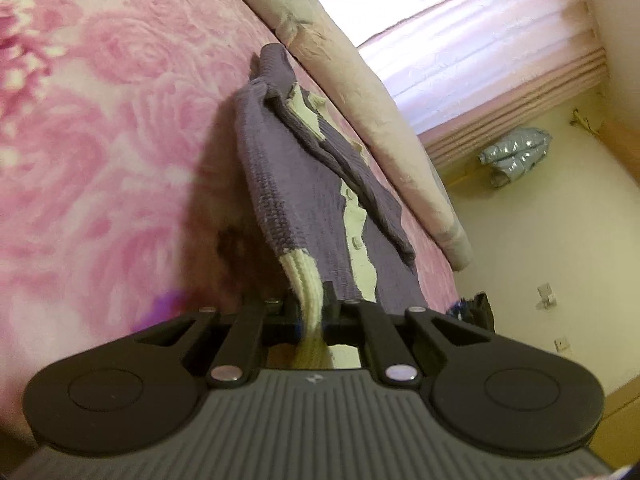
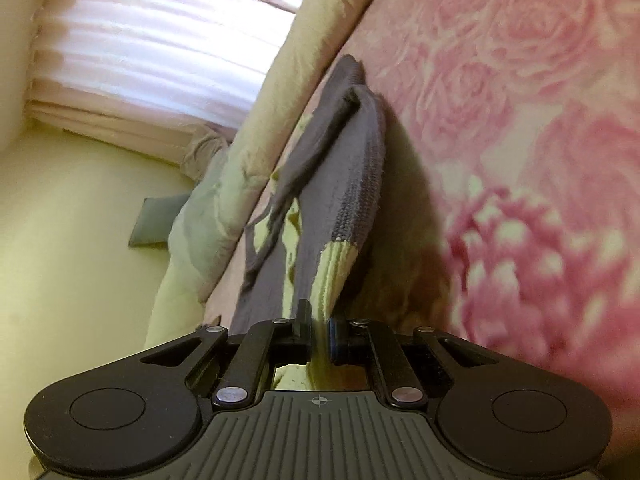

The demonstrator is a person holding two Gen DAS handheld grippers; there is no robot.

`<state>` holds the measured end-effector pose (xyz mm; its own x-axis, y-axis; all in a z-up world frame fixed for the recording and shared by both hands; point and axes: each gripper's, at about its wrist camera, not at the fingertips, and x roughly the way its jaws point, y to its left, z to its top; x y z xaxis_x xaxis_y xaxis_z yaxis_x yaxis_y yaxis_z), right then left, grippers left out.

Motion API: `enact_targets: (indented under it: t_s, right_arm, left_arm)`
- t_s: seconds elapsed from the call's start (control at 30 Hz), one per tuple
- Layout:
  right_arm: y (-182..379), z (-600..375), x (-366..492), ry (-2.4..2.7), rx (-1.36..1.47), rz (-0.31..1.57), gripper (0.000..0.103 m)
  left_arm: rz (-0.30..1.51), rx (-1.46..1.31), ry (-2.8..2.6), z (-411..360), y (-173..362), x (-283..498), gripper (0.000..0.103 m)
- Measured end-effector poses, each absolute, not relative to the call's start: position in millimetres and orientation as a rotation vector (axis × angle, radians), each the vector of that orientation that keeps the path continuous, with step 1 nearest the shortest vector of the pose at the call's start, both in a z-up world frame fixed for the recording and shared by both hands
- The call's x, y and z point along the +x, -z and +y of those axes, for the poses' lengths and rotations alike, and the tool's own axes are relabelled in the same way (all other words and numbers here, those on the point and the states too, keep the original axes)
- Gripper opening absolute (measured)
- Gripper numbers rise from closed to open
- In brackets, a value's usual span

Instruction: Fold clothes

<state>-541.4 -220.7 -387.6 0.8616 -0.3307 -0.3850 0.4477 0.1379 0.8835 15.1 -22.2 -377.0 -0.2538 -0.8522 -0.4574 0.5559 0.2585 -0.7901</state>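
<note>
Pinching cream cuffs, both tongs (image 1: 310,306) (image 2: 320,330) hide the sweater's (image 1: 296,184) (image 2: 344,184) hem.

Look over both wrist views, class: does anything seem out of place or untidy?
Mostly on the floor. A silvery padded jacket lies crumpled by the curtain, and a grey cushion lies beside the bed. The purple sweater is bunched and twisted, both cream cuffs pinched by the left gripper and right gripper.
</note>
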Motion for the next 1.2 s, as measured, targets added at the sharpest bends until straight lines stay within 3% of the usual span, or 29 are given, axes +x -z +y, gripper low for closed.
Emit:
enact_targets:
  t_s: [0.3, 0.37, 0.43, 0.7, 0.77, 0.8, 1.2]
  right_arm:
    - [386, -149, -571, 0.581, 1.259, 0.208, 0.008]
    - [395, -154, -576, 0.623, 1.300, 0.204, 0.036]
    - [405, -162, -581, 0.646, 1.338, 0.170, 0.042]
    - [420, -189, -563, 0.544, 1.365, 0.198, 0.039]
    - [426, -185, -560, 0.531, 1.365, 0.219, 0.011]
    - [428, -183, -558, 0.526, 1.366, 0.230, 0.007]
    - [372, -148, -584, 0.421, 1.260, 0.041, 0.006]
  left_arm:
    - [1.266, -0.349, 1.316, 43, 391, 7, 0.005]
    - [1.268, -0.339, 1.313, 36, 395, 6, 0.006]
    - [1.266, -0.342, 1.313, 29, 396, 7, 0.006]
    - [1.312, -0.376, 1.265, 22, 425, 14, 0.008]
    - [1.307, -0.404, 1.274, 28, 429, 13, 0.007]
    - [1.304, -0.408, 1.278, 29, 430, 12, 0.006]
    - [1.132, -0.396, 1.416, 58, 362, -5, 0.005]
